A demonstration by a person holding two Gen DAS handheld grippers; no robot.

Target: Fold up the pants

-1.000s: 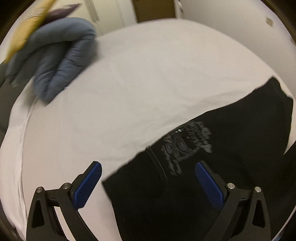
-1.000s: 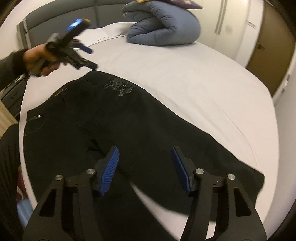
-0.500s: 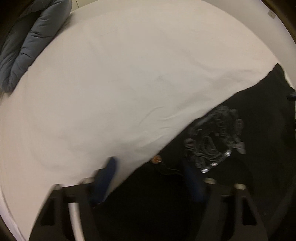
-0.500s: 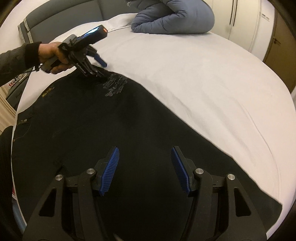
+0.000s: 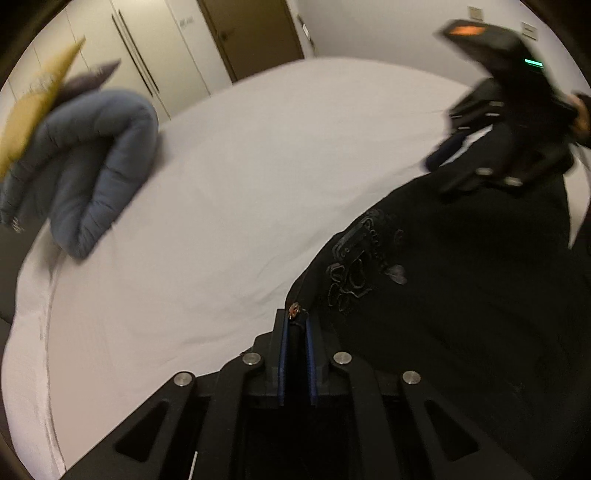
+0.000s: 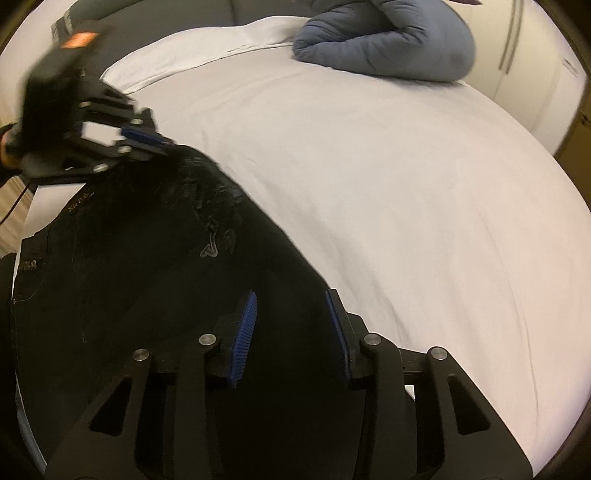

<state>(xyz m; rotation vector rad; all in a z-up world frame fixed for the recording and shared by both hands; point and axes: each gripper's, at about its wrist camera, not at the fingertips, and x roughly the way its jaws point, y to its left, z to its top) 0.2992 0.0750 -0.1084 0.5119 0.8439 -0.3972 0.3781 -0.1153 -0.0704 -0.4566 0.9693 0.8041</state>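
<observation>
Black pants (image 5: 461, 314) with grey embroidery lie spread on the white bed sheet (image 5: 240, 192). My left gripper (image 5: 295, 323) is closing, and its blue pads pinch the waistband corner by a copper rivet. In the right wrist view the left gripper (image 6: 157, 144) lifts that corner of the pants (image 6: 129, 288) a little. My right gripper (image 6: 291, 314) is closing too, with its pads still apart. The far edge of a pant leg lies between them. The left wrist view shows the right gripper (image 5: 445, 171) blurred over the pants at the upper right.
A rolled blue duvet (image 6: 388, 48) lies at the head of the bed, with a yellow cushion (image 5: 37, 103) against it. White wardrobe doors (image 5: 140, 59) and a brown door (image 5: 255, 33) stand beyond the bed. A hand (image 6: 7, 147) shows at the left edge.
My left gripper went from wide open to shut on the waistband corner. My right gripper moved over to the leg's far edge and its jaws narrowed.
</observation>
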